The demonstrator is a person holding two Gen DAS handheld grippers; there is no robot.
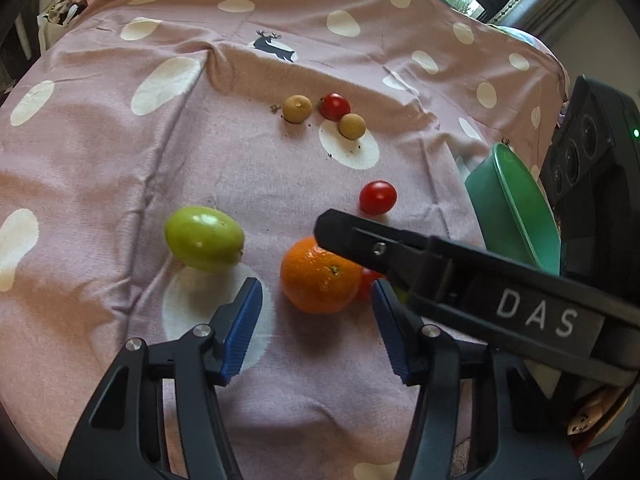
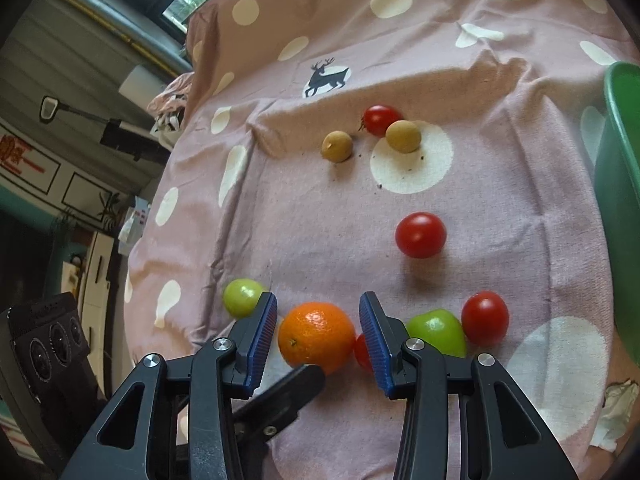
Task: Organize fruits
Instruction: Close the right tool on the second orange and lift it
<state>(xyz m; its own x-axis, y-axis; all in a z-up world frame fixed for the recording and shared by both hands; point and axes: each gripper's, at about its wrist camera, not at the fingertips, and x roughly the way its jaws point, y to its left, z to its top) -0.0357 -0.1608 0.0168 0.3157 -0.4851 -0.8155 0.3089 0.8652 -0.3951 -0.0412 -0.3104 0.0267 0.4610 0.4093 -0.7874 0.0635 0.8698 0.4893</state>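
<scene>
An orange (image 1: 320,276) (image 2: 317,337) lies on the pink spotted cloth (image 1: 100,160). My left gripper (image 1: 316,300) is open, its blue pads on either side of the orange's near edge. My right gripper (image 2: 318,324) is open with the orange between its pads; its black finger (image 1: 360,236) crosses the left wrist view over the orange. A green fruit (image 1: 204,238) (image 2: 242,297) lies left of the orange. Another green fruit (image 2: 437,332) and red tomatoes (image 2: 485,317) (image 2: 421,235) (image 1: 377,197) lie to the right. One tomato (image 2: 362,354) is half hidden behind the orange.
Two tan longans (image 1: 297,109) (image 1: 352,125) and a red tomato (image 1: 335,105) sit farther back on the cloth. A green bowl (image 1: 516,208) (image 2: 620,200) stands at the right. A black speaker box (image 1: 588,148) is beyond it.
</scene>
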